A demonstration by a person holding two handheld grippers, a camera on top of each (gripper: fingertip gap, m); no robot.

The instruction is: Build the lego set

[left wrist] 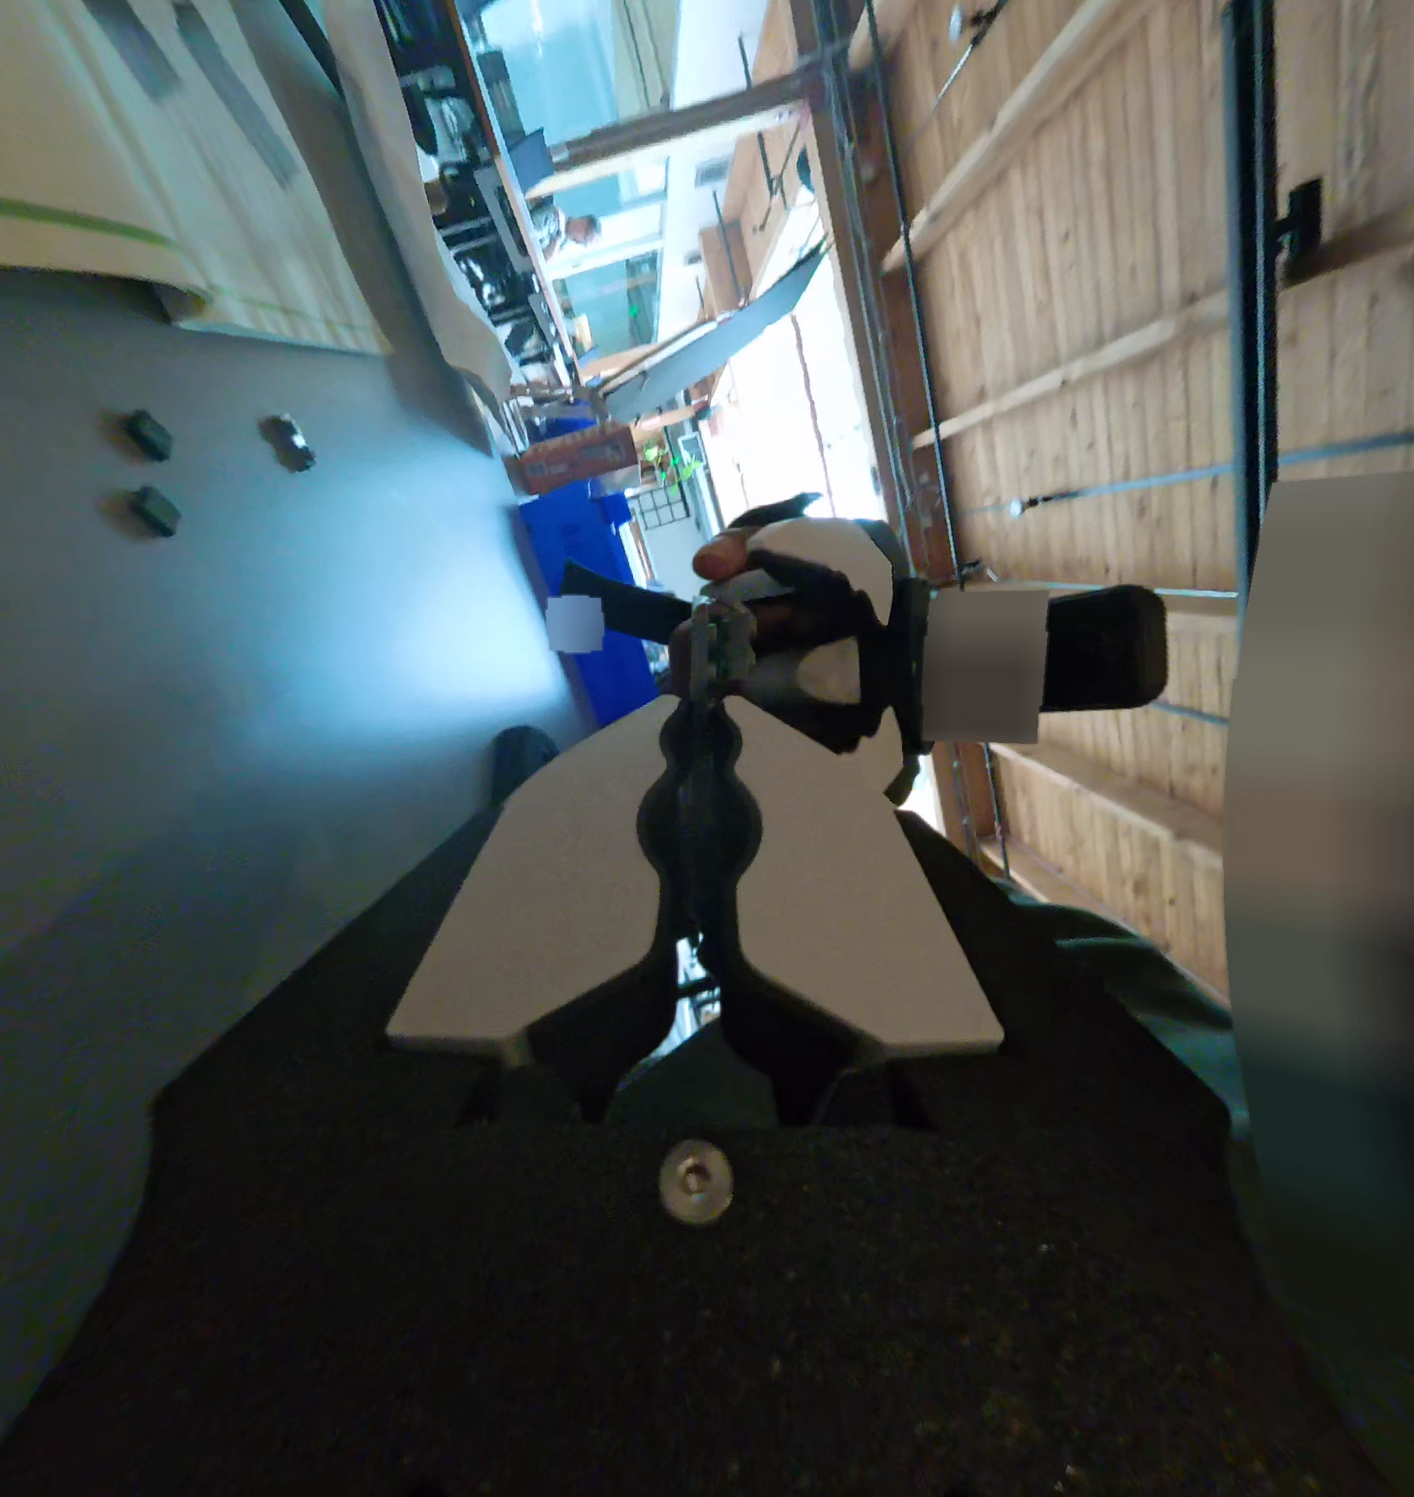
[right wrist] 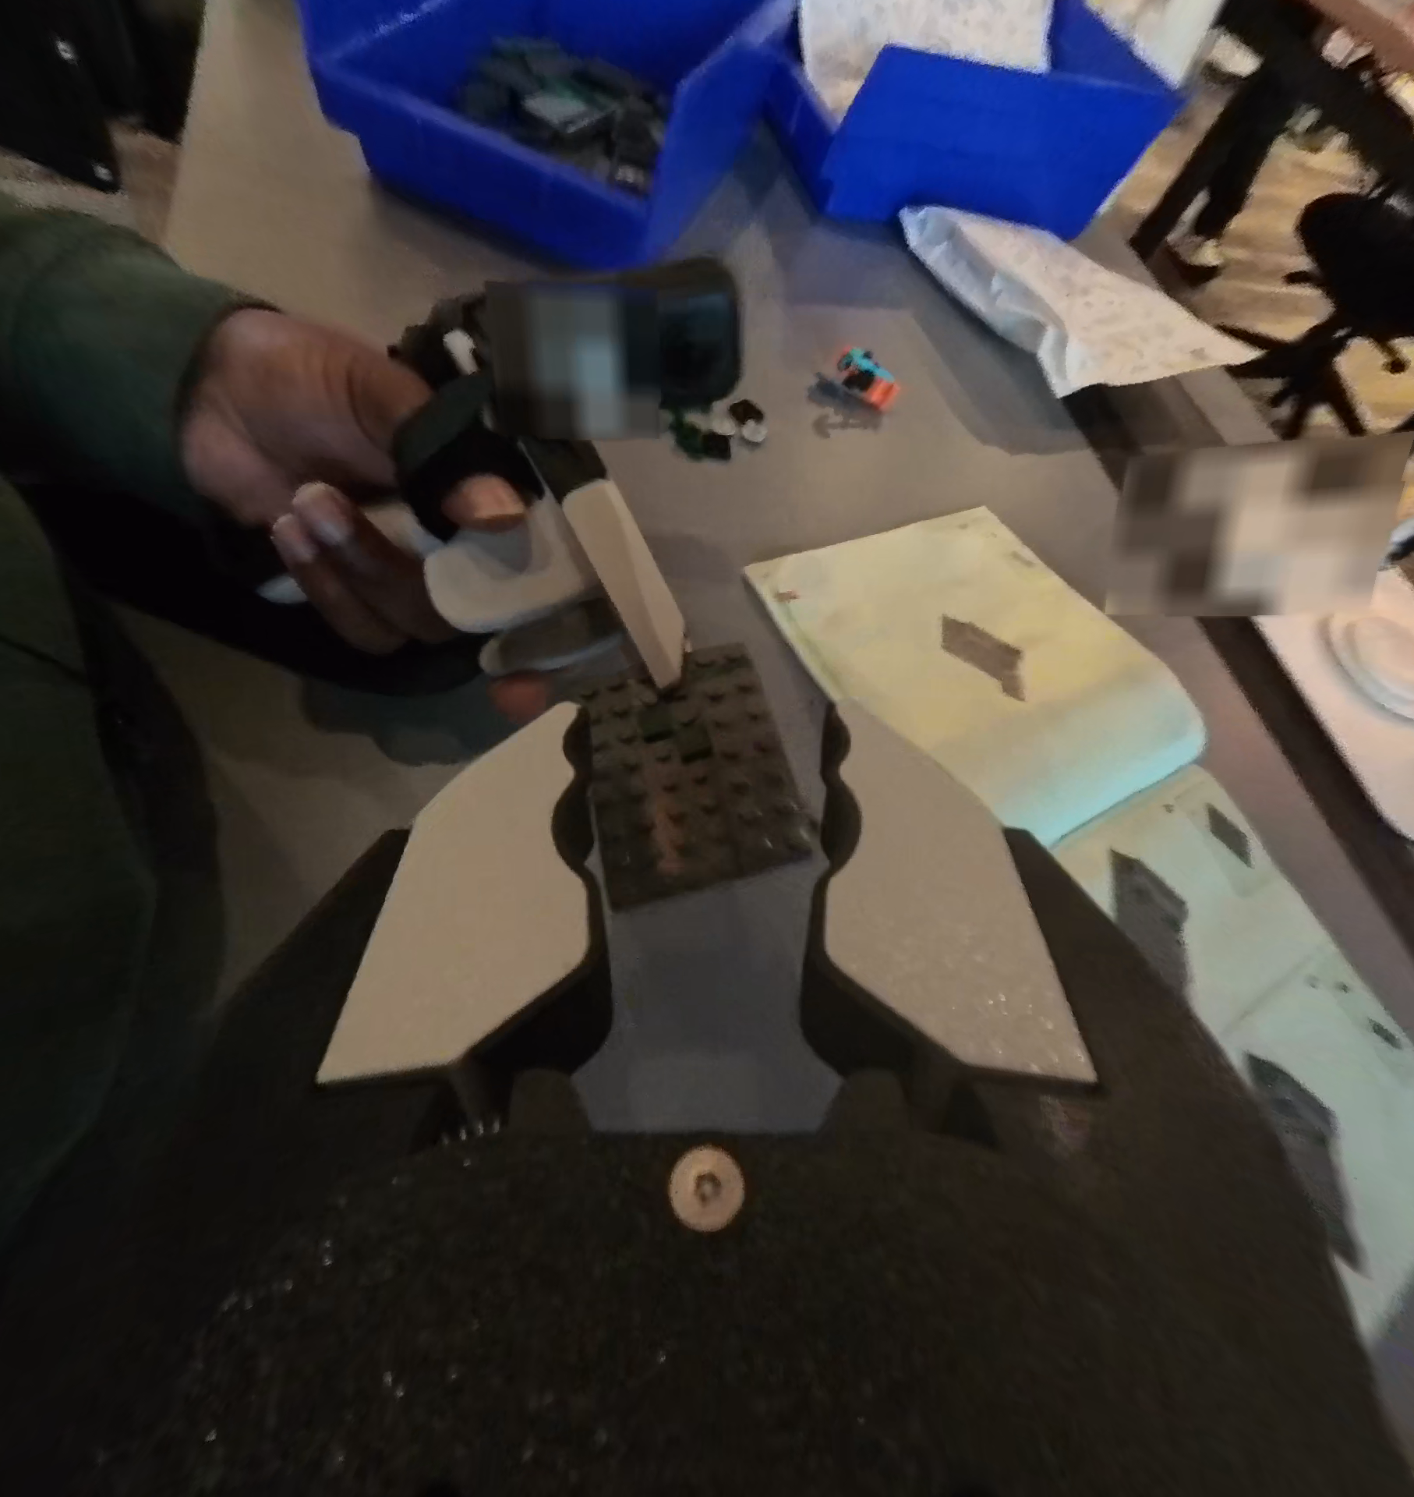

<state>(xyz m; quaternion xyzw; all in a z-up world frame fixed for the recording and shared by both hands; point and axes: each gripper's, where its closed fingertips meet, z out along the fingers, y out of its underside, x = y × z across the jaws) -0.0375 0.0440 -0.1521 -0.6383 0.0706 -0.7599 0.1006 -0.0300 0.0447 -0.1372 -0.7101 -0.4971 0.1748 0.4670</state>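
A dark grey studded baseplate (right wrist: 704,810) hangs in the air above the table. My right gripper (right wrist: 700,721) is shut on it, one finger against each long side. My left gripper (right wrist: 663,676), held in a hand, reaches in from the far left. Its tips are closed on the plate's far edge, one finger on top. In the left wrist view my left gripper (left wrist: 697,713) is shut, with the plate (left wrist: 704,640) edge-on at its tips and the right gripper (left wrist: 768,628) just beyond.
Two blue bins (right wrist: 525,186) (right wrist: 971,121) stand at the back, one holding dark pieces. An open instruction booklet (right wrist: 971,672) lies to the right. A small orange and teal model (right wrist: 866,381) and loose pieces (right wrist: 720,425) lie mid-table. Three dark bricks (left wrist: 145,437) lie apart. My two grippers' fingertips are within a few centimetres of each other.
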